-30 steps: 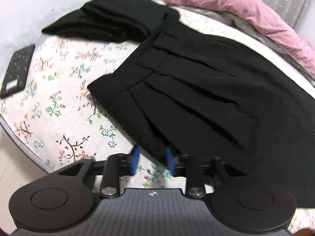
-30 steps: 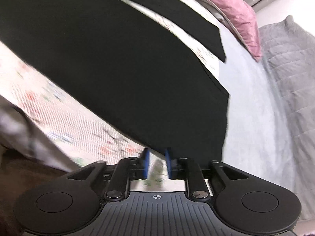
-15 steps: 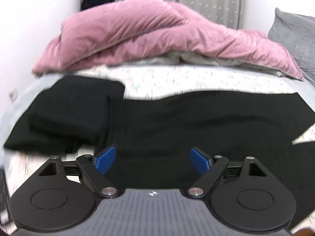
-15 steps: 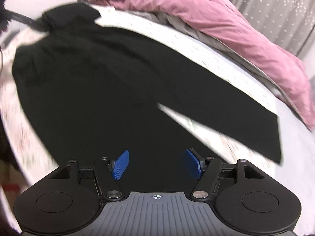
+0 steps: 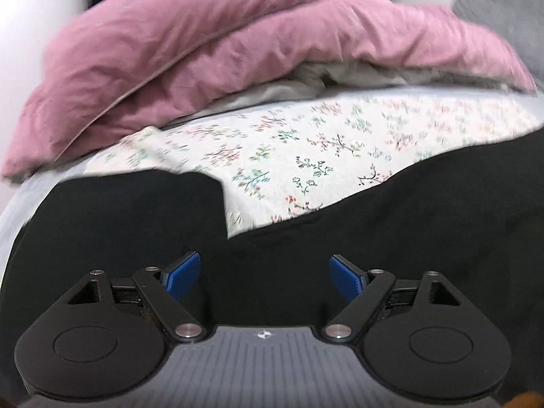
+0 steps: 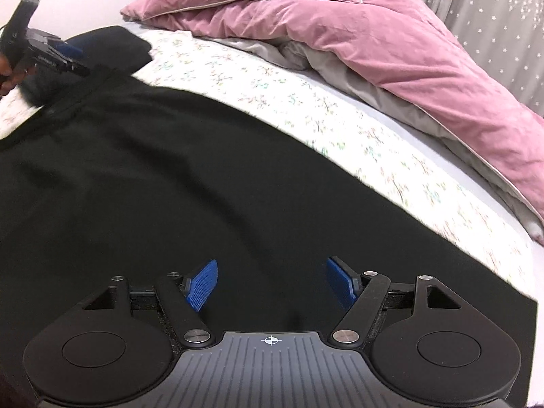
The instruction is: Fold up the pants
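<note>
Across the bed (image 6: 442, 156) lies a white sheet with small flowers (image 5: 306, 156), and along its far side a pink duvet (image 6: 340, 23) is bunched up over a grey blanket (image 6: 340, 78). Behind the duvet, at the far right in the right wrist view, hangs a grey curtain with small stars (image 6: 493, 10).

On the near part of the sheet the black pants (image 6: 170, 187) are spread flat, running from the far left, where the waistband sits, to the near right, where the leg ends close to the edge of the bed. Beyond the waistband, at the far left, a second dark garment (image 6: 112, 47) lies folded; in the left wrist view it shows as the black slab on the left, with a wedge of flowered sheet between it and the pants.

The right gripper (image 6: 271, 284) hangs over the middle of the pants; its jaws have just been opening and stand wide, nothing between the blue pads (image 6: 203, 284). The left gripper (image 5: 263, 277) is over black cloth near the waistband, its jaws also just opened and spread wide, gripping nothing. In the right wrist view it shows small at the far left edge, with part of a hand (image 6: 6, 71) on it.
</note>
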`<state>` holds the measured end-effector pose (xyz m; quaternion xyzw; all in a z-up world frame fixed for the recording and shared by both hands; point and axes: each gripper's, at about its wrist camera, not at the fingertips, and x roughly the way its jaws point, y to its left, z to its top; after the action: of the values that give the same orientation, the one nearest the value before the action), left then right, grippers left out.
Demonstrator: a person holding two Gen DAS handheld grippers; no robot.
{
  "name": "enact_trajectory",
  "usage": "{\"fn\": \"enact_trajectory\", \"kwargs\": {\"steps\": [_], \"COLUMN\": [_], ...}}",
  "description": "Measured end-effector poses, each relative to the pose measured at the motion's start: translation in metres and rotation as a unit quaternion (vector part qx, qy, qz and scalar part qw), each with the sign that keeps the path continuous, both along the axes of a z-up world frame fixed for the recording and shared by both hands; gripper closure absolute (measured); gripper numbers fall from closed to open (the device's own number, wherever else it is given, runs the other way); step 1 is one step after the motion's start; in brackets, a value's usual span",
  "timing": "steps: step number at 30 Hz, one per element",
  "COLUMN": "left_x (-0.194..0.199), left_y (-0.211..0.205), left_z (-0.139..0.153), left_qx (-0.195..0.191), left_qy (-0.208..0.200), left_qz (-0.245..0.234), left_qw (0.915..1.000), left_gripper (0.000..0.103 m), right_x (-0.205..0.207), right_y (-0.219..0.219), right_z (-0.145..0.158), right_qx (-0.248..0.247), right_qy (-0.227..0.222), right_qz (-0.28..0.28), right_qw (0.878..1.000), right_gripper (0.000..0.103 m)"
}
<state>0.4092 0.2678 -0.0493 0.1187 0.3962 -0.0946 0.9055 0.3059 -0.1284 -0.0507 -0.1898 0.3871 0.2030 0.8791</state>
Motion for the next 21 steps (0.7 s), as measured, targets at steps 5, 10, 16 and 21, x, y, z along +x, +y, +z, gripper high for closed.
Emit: {"fn": "enact_trajectory", "kwargs": {"steps": [5, 10, 16, 21], "left_x": [0.048, 0.073, 0.085, 0.082], "left_y": [-0.012, -0.011, 0.001, 0.012], "left_z": [-0.018, -0.034, -0.048, -0.054], "left_qx": [0.039, 0.032, 0.013, -0.023], "left_qy": [0.039, 0.085, 0.128, 0.1], "left_qz": [-0.067, -0.106, -0.124, -0.089], "left_qw": [0.9962, 0.9903, 0.984, 0.9907], "left_gripper": [0.012, 0.022, 0.033, 0.067], "right_x": [0.062, 0.115, 0.17, 0.201], "right_y": [0.013, 0.022, 0.028, 0.018], "right_z": [-0.017, -0.028, -0.044, -0.06], "right_qx": [-0.023, -0.035, -0.029, 0.016], "right_qy": [-0.002, 0.003, 0.032, 0.073], "right_qz": [0.016, 0.031, 0.044, 0.023], "right_qw": [1.0, 0.999, 0.998, 0.997], "right_gripper": [0.031, 0.031, 0.031, 0.034]}}
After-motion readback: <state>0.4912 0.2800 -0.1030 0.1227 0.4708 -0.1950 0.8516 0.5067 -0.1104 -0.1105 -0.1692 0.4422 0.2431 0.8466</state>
